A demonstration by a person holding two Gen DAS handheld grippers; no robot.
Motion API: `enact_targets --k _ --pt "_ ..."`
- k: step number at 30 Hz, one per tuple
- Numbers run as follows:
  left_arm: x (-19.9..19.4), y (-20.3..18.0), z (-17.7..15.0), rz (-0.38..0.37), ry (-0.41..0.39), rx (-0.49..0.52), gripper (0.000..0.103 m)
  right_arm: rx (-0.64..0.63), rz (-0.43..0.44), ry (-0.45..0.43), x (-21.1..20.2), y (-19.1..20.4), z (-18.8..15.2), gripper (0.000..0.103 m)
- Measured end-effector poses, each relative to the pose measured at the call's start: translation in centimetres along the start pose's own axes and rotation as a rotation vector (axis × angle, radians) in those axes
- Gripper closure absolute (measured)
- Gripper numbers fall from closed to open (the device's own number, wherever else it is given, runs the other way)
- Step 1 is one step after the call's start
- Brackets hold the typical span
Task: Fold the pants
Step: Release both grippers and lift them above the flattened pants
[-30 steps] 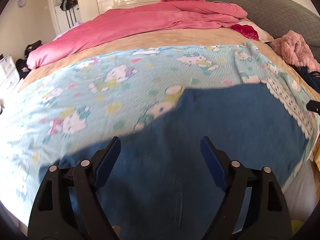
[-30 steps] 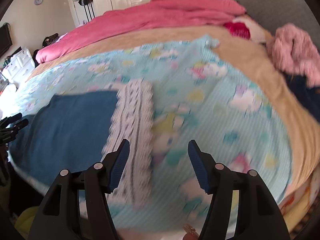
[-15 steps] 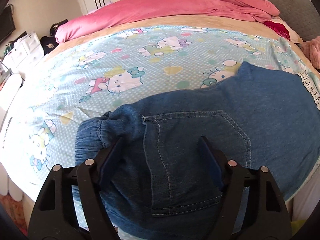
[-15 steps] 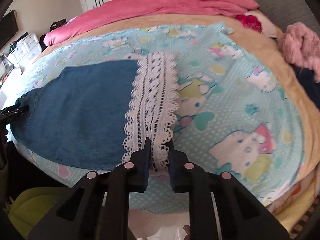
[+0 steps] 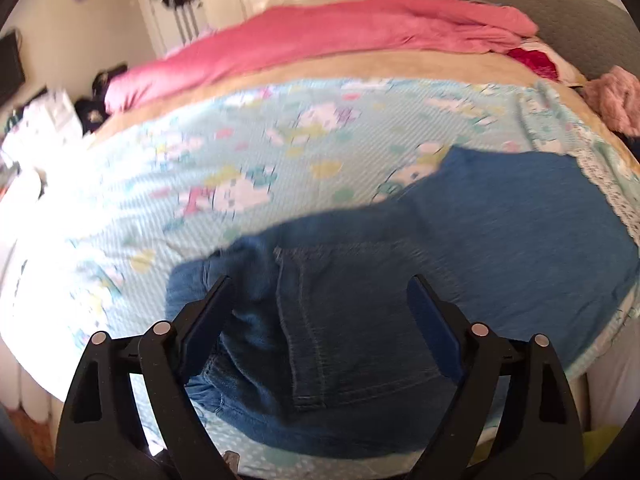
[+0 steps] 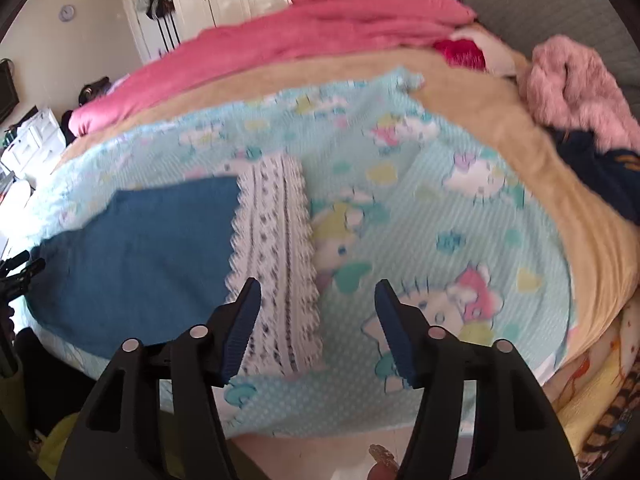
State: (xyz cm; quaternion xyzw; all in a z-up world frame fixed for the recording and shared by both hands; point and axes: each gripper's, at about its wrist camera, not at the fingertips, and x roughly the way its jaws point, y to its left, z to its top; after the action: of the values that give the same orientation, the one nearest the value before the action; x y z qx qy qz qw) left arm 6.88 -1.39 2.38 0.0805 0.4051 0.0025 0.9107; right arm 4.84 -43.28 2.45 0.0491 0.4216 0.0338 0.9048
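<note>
Blue denim pants [image 5: 460,248] lie flat on the light blue cartoon sheet [image 5: 248,152], back pocket up, with the gathered waistband at the left. My left gripper [image 5: 320,284] hovers over the waistband and pocket. Its jaws are opening and the pads do not press the cloth. In the right wrist view the pants [image 6: 152,248] end in a white lace hem [image 6: 276,248]. My right gripper [image 6: 318,286] hangs over the hem's near end, jaws opening, with nothing pinched. The left gripper's tips [image 6: 20,268] show at the far left edge.
A pink duvet [image 5: 340,28] lies bunched along the far side of the bed. A fluffy pink garment [image 6: 576,88] and a dark garment [image 6: 600,172] sit at the right by the grey headboard [image 6: 520,0]. White drawers [image 6: 32,144] stand to the left.
The right jaws, shut at the lace hem half a second ago, now stand apart and the hem lies flat. The left jaws have widened and that gripper has drawn back slightly.
</note>
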Motion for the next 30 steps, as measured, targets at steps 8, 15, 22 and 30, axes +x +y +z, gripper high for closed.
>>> enact_targets --k 8,15,22,30 --pt "-2.2 -2.9 0.6 -0.091 -0.04 0.029 0.012 -0.109 0.068 -0.043 0.5 4.7 0.8 0.035" --pt "0.3 -6.8 -0.4 -0.126 0.029 0.09 0.01 -0.198 0.155 -0.004 3.4 9.9 0.4 0.034" --pt "3.7 -5.2 -2.4 -0.112 0.136 0.049 0.009 -0.271 0.083 0.142 8.0 12.5 -1.1 0.032" --pt "3.7 -4.7 -2.6 -0.126 0.126 0.044 0.009 -0.216 0.129 0.123 7.5 11.9 -1.1 0.029"
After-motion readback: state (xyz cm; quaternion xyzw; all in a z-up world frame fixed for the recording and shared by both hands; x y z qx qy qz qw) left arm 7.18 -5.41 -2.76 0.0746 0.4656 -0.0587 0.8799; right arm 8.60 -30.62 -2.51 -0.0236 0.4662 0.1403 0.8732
